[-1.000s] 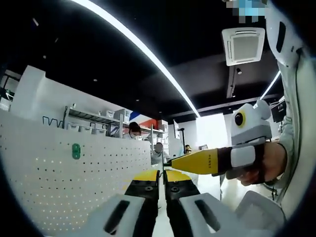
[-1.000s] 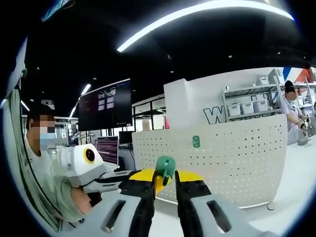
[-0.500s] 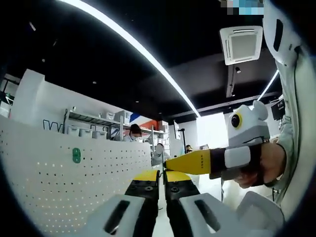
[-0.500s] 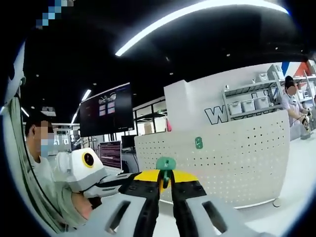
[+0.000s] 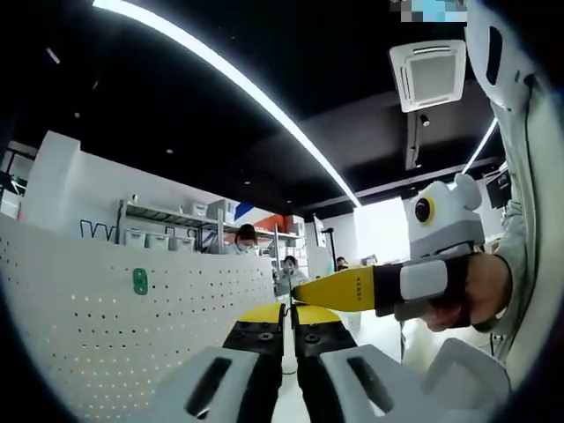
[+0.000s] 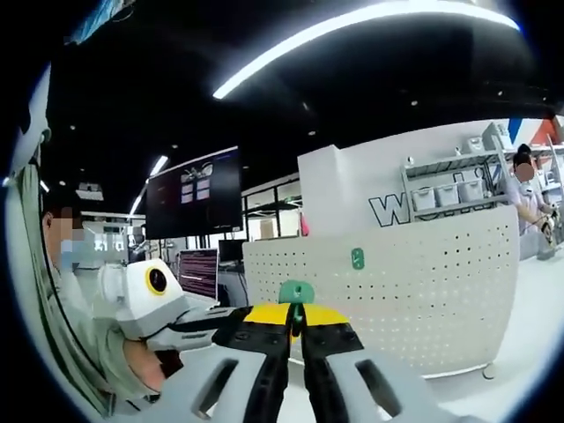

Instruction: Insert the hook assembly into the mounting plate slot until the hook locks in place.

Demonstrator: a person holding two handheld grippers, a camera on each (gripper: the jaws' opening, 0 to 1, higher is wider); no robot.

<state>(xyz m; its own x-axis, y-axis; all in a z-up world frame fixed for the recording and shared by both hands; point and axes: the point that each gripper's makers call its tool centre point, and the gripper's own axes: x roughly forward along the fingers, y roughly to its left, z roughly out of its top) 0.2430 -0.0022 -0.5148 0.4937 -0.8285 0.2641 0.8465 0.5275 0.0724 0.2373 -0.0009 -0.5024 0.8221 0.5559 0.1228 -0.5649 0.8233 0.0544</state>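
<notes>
**Two grippers raised before a pegboard panel; green hook piece in right gripper**

- Right gripper (image 6: pixel 296 328): jaws drawn together, clamped on green hook assembly (image 6: pixel 296 293), whose rounded green head stands just above the yellow-and-black jaw tips. Seen also from the left gripper view (image 5: pixel 304 295), entering from the right, yellow jaw pointing left, held by a hand (image 5: pixel 476 295).
- Left gripper (image 5: pixel 289 328): jaws closed to a thin gap at the tips; a thin upright sliver between them, too slight to identify. Seen in the right gripper view (image 6: pixel 211 324) at lower left, beside a sleeve.
- White pegboard panel (image 6: pixel 423 291): upright, perforated in rows, standing on a pale tabletop (image 6: pixel 520 352). Same panel in the left gripper view (image 5: pixel 115 326).
- Green mounting plate (image 6: pixel 357 258): small, fixed to the pegboard face, upper part; well apart from the hook assembly. In the left gripper view (image 5: pixel 140 281) at left of the jaws.
- Background: shelving with white bins (image 6: pixel 445 191), wall screen (image 6: pixel 194 203), ceiling light strip (image 5: pixel 238 84), ceiling air unit (image 5: pixel 432 75).
</notes>
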